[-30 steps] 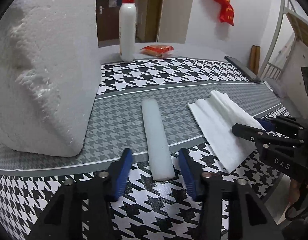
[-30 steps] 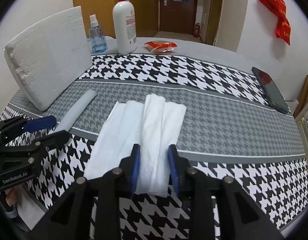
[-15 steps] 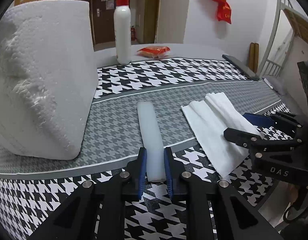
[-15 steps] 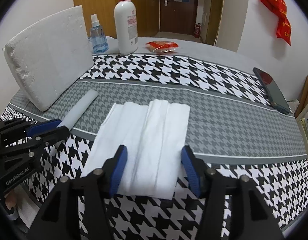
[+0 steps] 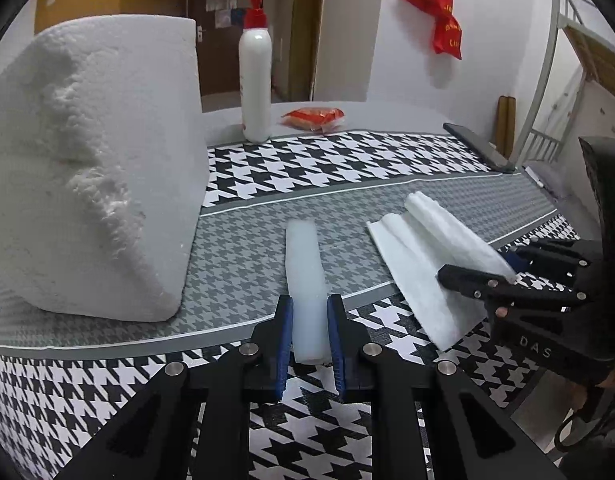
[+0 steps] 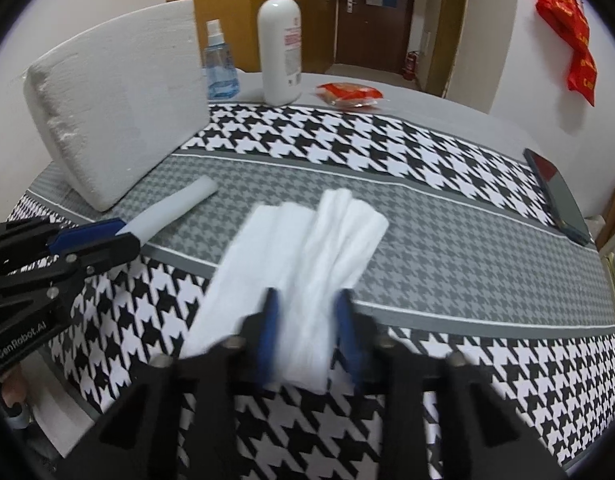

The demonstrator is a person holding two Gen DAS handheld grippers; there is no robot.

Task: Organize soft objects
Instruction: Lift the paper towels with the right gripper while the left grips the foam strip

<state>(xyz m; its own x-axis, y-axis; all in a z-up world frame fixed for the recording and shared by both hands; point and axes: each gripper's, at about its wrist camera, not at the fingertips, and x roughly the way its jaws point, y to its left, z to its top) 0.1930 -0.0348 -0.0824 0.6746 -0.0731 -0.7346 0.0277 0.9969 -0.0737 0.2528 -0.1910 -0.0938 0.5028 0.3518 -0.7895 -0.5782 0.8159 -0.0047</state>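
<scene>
On the houndstooth cloth (image 5: 347,168) | left claw (image 5: 309,344) grips foam stick (image 5: 305,264) | right claw (image 6: 307,332) just closed, pinching white cloth (image 6: 307,248)

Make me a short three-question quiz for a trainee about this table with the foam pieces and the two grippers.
1. True or false: the left gripper is shut on the foam stick.
2. What does the right gripper have between its fingers?
A. the pump bottle
B. the white padding sheet
C. the phone
3. Fill in: the big foam block stands to the ____ of the foam stick in the left wrist view.

Key: 1 true. 2 B; its fingers have just been closing on the sheet's near end, bunching it. 3 left.
</scene>
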